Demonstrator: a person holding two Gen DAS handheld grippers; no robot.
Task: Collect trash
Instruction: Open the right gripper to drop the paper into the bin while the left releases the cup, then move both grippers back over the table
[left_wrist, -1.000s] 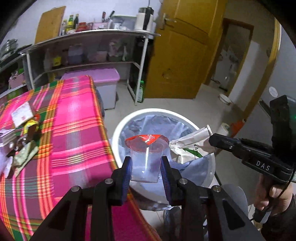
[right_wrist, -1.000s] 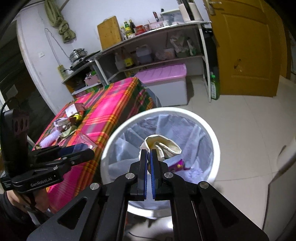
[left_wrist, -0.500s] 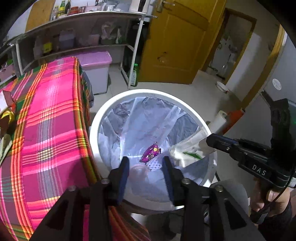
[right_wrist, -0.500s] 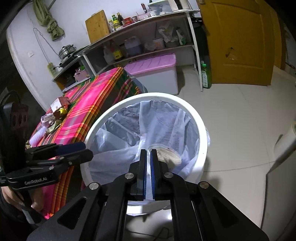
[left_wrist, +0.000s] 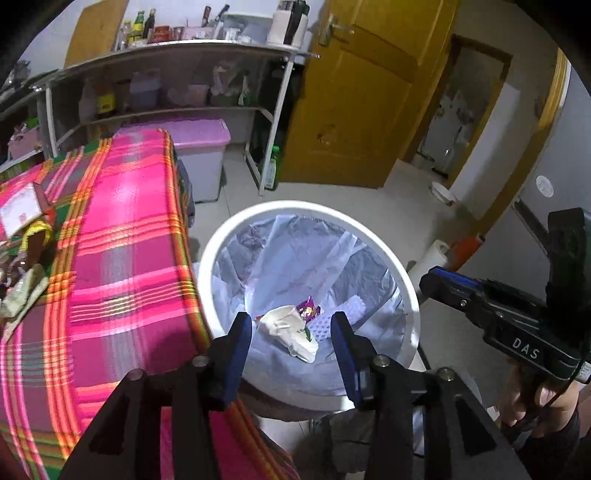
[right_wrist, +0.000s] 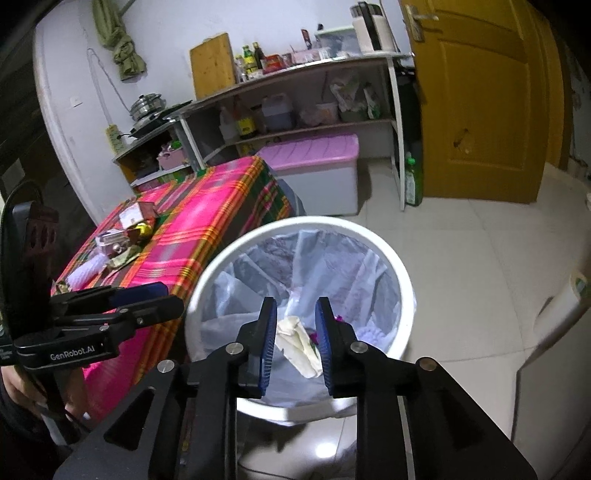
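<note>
At the left of the left wrist view, the remaining trash (left_wrist: 26, 280) sits on the checked tablecloth (left_wrist: 122, 258); swinging back carelessly, we could clip its edge beside the bin (left_wrist: 406, 280). Our left gripper (left_wrist: 291, 332) hangs open and empty over the dropped paper wrapper (left_wrist: 291, 328). The right gripper (right_wrist: 295, 332), jaws just parting, grips nothing. Open floor lies at right.
</note>
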